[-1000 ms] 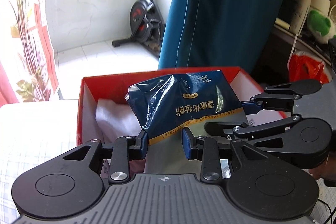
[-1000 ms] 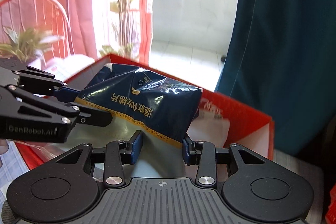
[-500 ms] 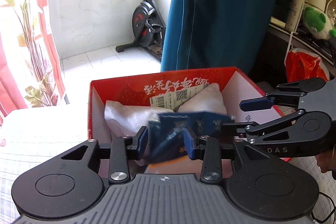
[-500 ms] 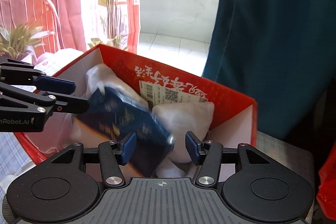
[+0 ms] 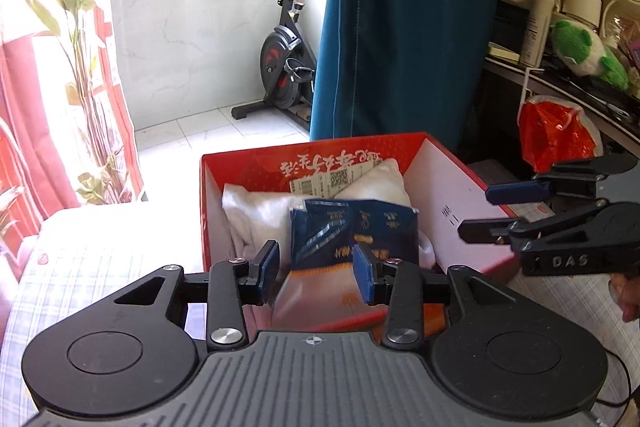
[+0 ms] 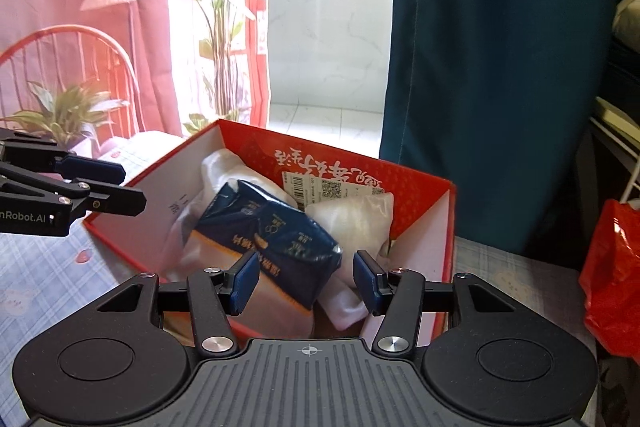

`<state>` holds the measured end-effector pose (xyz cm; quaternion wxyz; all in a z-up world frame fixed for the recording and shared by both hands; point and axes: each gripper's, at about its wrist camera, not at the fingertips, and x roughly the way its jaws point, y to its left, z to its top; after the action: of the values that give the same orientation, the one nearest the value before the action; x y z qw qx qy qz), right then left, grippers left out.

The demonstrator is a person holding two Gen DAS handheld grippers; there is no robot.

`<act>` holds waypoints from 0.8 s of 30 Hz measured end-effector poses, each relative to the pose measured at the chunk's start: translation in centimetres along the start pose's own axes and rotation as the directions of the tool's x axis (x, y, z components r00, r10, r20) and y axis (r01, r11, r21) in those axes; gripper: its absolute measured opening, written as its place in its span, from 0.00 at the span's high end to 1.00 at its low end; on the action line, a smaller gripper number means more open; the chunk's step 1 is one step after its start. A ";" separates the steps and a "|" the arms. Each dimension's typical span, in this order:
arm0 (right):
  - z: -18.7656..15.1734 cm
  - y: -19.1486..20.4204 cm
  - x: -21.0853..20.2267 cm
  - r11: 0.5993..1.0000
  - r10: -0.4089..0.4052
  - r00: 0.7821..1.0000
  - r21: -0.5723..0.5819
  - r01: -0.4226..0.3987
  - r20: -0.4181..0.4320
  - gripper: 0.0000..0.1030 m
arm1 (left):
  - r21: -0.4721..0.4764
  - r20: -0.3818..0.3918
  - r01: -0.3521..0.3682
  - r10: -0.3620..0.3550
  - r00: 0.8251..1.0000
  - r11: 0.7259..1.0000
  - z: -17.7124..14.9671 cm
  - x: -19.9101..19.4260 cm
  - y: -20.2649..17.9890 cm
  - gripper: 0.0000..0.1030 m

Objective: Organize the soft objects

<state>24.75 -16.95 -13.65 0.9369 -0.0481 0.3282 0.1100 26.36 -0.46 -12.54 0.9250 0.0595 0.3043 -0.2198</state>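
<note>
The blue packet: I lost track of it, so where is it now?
Both wrist views show the blue packet inside the red box, lying on the white bundles, free of both tools.

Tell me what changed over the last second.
Both grippers let go of the blue packet: it dropped into the red box and now lies on the white bundles. The left gripper and right gripper stand open, pulled back. The box and bundles stayed put.
</note>
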 end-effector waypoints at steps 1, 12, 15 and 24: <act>-0.3 0.1 -0.5 1.000 0.002 1.000 0.000 -0.002 0.007 0.53 | 0.002 0.002 -0.004 0.004 1.000 1.000 -0.3 -0.4 -0.2 0.59; -3.8 1.3 -3.9 0.999 0.030 0.999 0.025 -0.031 0.031 0.52 | 0.004 0.020 -0.010 0.010 1.000 1.000 -4.1 -4.3 -2.2 0.59; -5.0 1.8 -4.5 0.999 0.038 0.999 0.026 -0.039 0.028 0.52 | 0.006 0.017 -0.008 0.008 1.000 1.000 -5.2 -5.1 -2.8 0.59; -8.7 3.0 -5.4 0.996 0.073 0.997 0.045 -0.073 0.007 0.53 | -0.020 0.005 0.014 -0.013 1.000 1.000 -7.9 -5.9 -3.5 0.59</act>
<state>14.65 -16.35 -17.07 0.9340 -0.0146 0.3296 0.1368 16.36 0.55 -15.38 0.9248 0.0476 0.3045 -0.2231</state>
